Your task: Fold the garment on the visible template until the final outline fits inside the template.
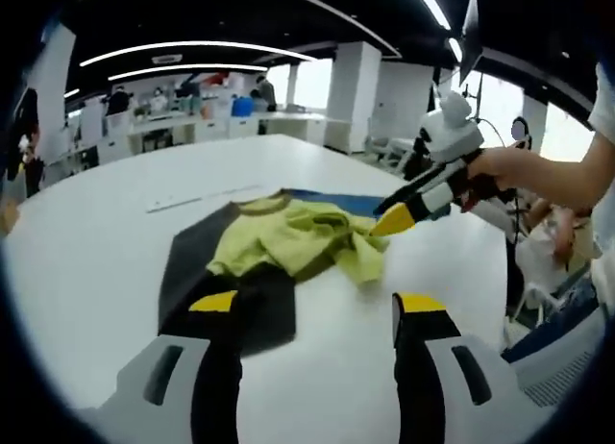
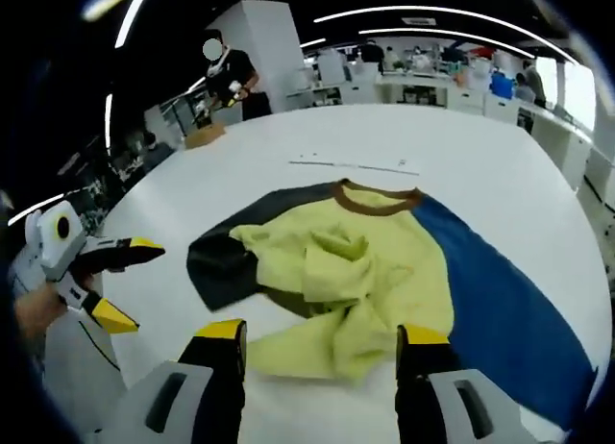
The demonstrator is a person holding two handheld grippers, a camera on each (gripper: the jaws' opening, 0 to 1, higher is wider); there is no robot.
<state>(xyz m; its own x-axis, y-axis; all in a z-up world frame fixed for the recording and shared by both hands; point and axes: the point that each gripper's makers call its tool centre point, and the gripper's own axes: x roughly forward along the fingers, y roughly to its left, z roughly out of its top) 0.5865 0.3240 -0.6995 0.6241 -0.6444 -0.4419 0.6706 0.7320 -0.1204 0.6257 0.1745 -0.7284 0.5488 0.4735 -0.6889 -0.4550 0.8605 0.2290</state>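
Right gripper view: white table (image 2: 500, 156) carries a dark-and-blue template (image 2: 500, 300); yellow-green garment (image 2: 365, 271) lies crumpled on it, brown collar far. Right gripper (image 2: 322, 343), jaws spread, hovers at its near hem. Left gripper (image 2: 120, 285), spread, left of template.

The place was a large open-plan office or lab floor. Long curved strip lights (image 1: 183, 50) ran across a dark ceiling, white square pillars (image 1: 354, 93) stood between rows of cluttered desks (image 2: 432, 74), and several people (image 2: 233, 74) worked at the back. A broad white table (image 1: 106, 242) stood in front.
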